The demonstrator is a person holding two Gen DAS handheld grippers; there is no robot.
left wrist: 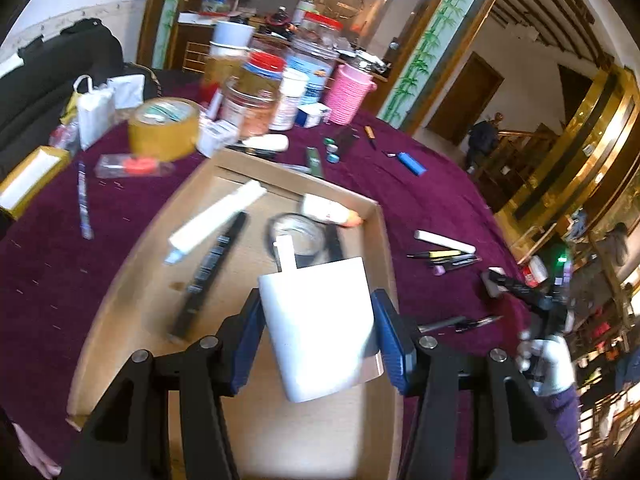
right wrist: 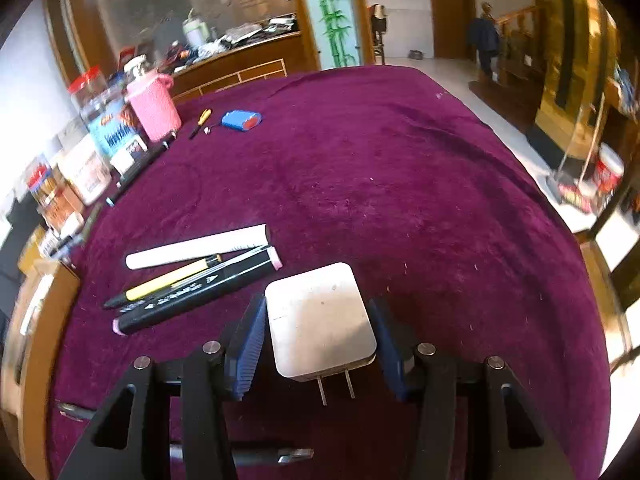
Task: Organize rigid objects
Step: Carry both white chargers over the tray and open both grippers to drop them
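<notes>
My left gripper (left wrist: 318, 320) is shut on a white plastic scoop-like piece (left wrist: 320, 320) with a short handle, held above a shallow cardboard tray (left wrist: 376, 240). The tray holds a white tube (left wrist: 216, 220), a black marker (left wrist: 212, 276), a round glass lid (left wrist: 298, 236) and a small white bottle with an orange tip (left wrist: 328, 210). My right gripper (right wrist: 318, 332) is shut on a white plug charger (right wrist: 320, 320), prongs toward the camera, over the purple tablecloth (right wrist: 400, 180). The right gripper also shows in the left wrist view (left wrist: 520, 292).
Beside the charger lie a white stick (right wrist: 196, 248), a yellow pen (right wrist: 160, 284) and a black marker (right wrist: 192, 304). A blue battery pack (right wrist: 242, 119), a pink basket (right wrist: 154, 108) and jars (right wrist: 108, 120) stand at the far left. A tape roll (left wrist: 164, 128) sits behind the tray.
</notes>
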